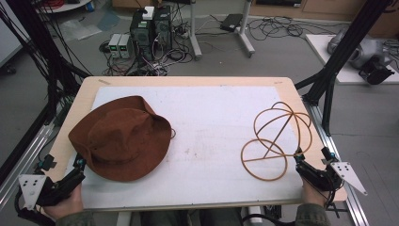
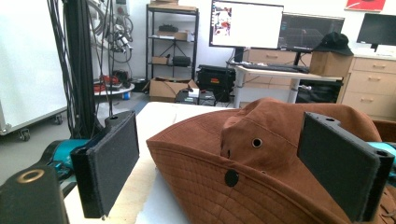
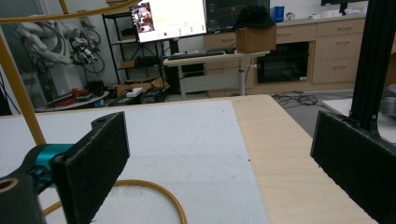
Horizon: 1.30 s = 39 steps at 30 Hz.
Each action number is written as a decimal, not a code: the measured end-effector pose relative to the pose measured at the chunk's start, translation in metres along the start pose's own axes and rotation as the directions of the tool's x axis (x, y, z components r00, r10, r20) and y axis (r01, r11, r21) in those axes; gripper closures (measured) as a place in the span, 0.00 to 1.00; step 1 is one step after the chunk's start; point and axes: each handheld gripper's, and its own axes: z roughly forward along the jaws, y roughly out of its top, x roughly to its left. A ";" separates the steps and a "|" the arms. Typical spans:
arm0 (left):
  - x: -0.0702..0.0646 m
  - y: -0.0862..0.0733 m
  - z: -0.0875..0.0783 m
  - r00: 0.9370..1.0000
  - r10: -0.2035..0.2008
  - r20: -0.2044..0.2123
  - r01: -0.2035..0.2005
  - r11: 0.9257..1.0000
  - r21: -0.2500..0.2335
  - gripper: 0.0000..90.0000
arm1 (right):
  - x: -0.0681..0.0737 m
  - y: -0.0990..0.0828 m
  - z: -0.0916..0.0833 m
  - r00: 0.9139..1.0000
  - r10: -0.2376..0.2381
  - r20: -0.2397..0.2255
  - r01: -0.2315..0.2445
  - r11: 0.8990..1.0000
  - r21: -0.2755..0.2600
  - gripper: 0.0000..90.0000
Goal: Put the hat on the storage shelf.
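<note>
A brown brimmed hat (image 1: 123, 137) lies crown up on the left of the white mat (image 1: 211, 127). My left gripper (image 1: 63, 163) is at the table's front left corner, open, its tips just short of the brim. In the left gripper view the hat (image 2: 261, 158) lies ahead of and between the open jaws of the left gripper (image 2: 222, 126). A tan wire hat stand (image 1: 275, 141) stands on the right. My right gripper (image 1: 311, 154) is open beside its base ring. The ring (image 3: 154, 191) curves past the left jaw of the right gripper (image 3: 219, 123), nothing held.
The wooden table (image 1: 188, 81) has bare strips around the mat. Black frame posts (image 1: 350, 47) rise at the right and left of the table. Computers and cables (image 1: 150, 33) sit on the floor beyond the far edge.
</note>
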 end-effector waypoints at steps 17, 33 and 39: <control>-0.003 0.010 0.008 0.990 -0.002 0.139 -0.001 1.000 0.023 0.14 | 0.000 0.000 0.000 1.000 0.003 0.003 -0.003 1.000 -0.002 0.04; -0.001 0.036 0.082 0.885 0.057 0.462 -0.276 0.864 0.421 0.14 | -0.002 -0.001 0.000 1.000 0.027 -0.001 -0.027 1.000 -0.005 0.04; 0.005 0.043 0.111 0.829 0.052 0.556 -0.409 0.735 0.541 0.15 | -0.002 -0.001 0.000 1.000 0.017 -0.012 -0.017 1.000 -0.004 0.04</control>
